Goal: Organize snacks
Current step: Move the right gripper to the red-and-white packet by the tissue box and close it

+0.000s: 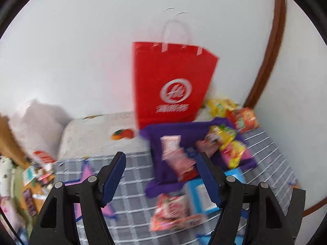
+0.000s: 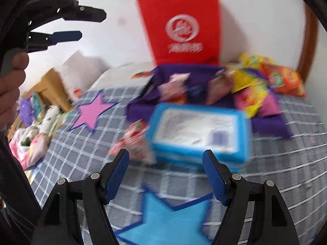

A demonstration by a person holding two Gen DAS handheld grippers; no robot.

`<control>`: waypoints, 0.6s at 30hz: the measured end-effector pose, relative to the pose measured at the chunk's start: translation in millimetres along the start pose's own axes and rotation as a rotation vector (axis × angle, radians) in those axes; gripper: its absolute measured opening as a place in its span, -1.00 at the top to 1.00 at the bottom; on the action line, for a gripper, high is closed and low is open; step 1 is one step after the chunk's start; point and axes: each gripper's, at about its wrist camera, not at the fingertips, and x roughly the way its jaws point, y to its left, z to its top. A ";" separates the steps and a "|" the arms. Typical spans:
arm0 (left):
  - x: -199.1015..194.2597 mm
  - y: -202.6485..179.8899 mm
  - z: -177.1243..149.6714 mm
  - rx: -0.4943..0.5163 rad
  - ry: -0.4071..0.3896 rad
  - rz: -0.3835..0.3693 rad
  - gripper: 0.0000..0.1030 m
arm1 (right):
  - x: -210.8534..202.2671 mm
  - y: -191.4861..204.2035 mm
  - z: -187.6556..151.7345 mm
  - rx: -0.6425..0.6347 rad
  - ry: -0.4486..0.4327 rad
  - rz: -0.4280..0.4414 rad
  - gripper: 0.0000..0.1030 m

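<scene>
While both grippers' jaws stand spread and empty, blue box (image 2: 199,131) lies flat, long axis crosswise, beside purple tray (image 2: 271,122).

"RobotAI" on left tool (image 2: 90,25) body.

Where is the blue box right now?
In the right wrist view the blue box lies on the checked cover just ahead of the open right gripper, in front of the purple tray, with a red-and-white snack packet at its left.
</scene>
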 end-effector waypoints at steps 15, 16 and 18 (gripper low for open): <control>28.6 95.0 -100.0 -0.110 0.168 -0.030 -0.36 | 63.4 37.8 -29.9 0.300 0.005 0.056 -0.10; 28.3 97.1 -102.9 -0.113 0.168 -0.029 -0.36 | 67.9 37.5 -27.3 0.327 0.005 0.054 -0.07; 28.2 99.9 -107.8 -0.107 0.167 -0.030 -0.36 | 73.1 36.0 -24.8 0.369 0.000 0.050 0.00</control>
